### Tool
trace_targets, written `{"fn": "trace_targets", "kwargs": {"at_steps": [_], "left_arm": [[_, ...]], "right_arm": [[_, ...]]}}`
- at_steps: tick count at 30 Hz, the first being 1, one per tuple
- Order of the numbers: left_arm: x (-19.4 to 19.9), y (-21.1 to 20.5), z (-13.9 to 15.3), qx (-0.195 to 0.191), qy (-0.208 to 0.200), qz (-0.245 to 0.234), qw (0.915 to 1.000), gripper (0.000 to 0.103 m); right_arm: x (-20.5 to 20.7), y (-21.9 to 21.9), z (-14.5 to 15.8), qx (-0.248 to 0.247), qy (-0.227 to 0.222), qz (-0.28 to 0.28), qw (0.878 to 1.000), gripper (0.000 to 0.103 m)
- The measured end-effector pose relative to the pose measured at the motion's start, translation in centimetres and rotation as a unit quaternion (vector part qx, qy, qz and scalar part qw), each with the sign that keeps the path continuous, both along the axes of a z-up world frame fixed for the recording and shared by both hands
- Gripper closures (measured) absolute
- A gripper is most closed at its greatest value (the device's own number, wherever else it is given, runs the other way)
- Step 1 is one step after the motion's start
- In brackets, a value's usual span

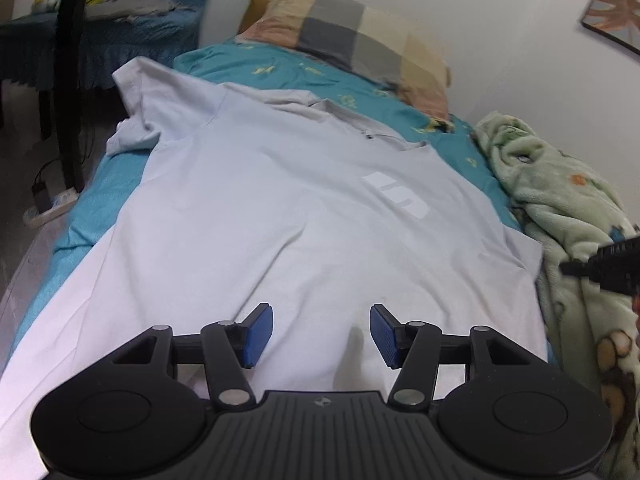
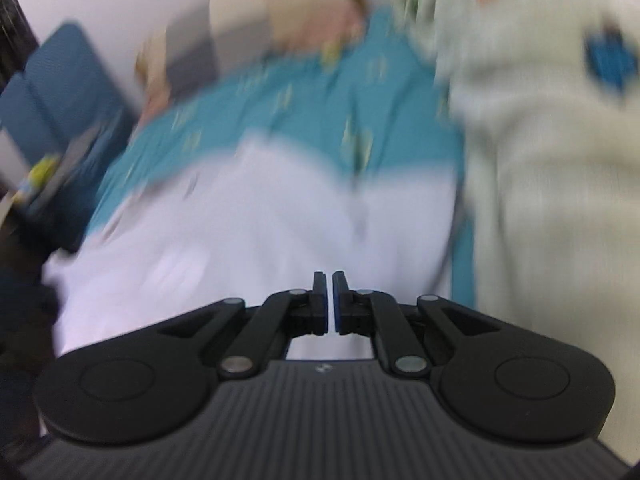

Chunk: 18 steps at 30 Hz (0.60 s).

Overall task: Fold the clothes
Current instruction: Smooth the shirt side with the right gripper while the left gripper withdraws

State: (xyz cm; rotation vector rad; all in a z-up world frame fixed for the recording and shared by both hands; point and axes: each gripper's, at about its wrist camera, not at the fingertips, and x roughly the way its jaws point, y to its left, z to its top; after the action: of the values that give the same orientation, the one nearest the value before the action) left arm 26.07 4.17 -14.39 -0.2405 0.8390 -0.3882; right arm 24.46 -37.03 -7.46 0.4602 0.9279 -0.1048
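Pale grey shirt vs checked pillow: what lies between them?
Only the teal bedsheet with small yellow prints: a bare band between the pale grey shirt collar and the checked pillow. Clear in the left wrist view; the right wrist view is blurred.

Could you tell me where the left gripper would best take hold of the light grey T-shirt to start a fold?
Probably the near hem of the light grey T-shirt. The shirt lies flat on the teal bedsheet, collar away, and the open left gripper already hovers over that hem. Come down from the near side and pinch the edge, where the fabric can lift.
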Motion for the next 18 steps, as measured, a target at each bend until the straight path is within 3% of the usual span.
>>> {"fn": "trace_targets", "kwargs": {"at_steps": [3, 6, 9, 13, 18], "left_arm": [[-1.8, -0.4, 1.1, 0.006, -0.021, -0.032, 0.9992, 0.045], [-4.2, -1.0, 2.1, -0.012, -0.037, -0.079, 0.9961, 0.045], [-7.1, -2.5, 3.3, -0.012, -0.070, -0.132, 0.9887, 0.045], [-11.5, -5.7, 4.1, 0.003, -0.104, -0.229, 0.9679, 0.045], [-17.0, -10.2, 3.4, 0.039, -0.125, -0.345, 0.9293, 0.046]], "right_arm": [[-4.4, 2.4, 0.5, 0.019, 0.038, 0.008, 0.999, 0.089], [-7.7, 3.7, 1.2, 0.038, 0.026, -0.021, 0.999, 0.055], [-9.9, 4.1, 1.4, 0.072, 0.000, -0.047, 0.996, 0.050], [-11.1, 3.2, 1.0, 0.115, -0.009, -0.070, 0.991, 0.051], [-12.5, 1.7, 1.5, 0.118, -0.017, -0.079, 0.990, 0.049]]}}
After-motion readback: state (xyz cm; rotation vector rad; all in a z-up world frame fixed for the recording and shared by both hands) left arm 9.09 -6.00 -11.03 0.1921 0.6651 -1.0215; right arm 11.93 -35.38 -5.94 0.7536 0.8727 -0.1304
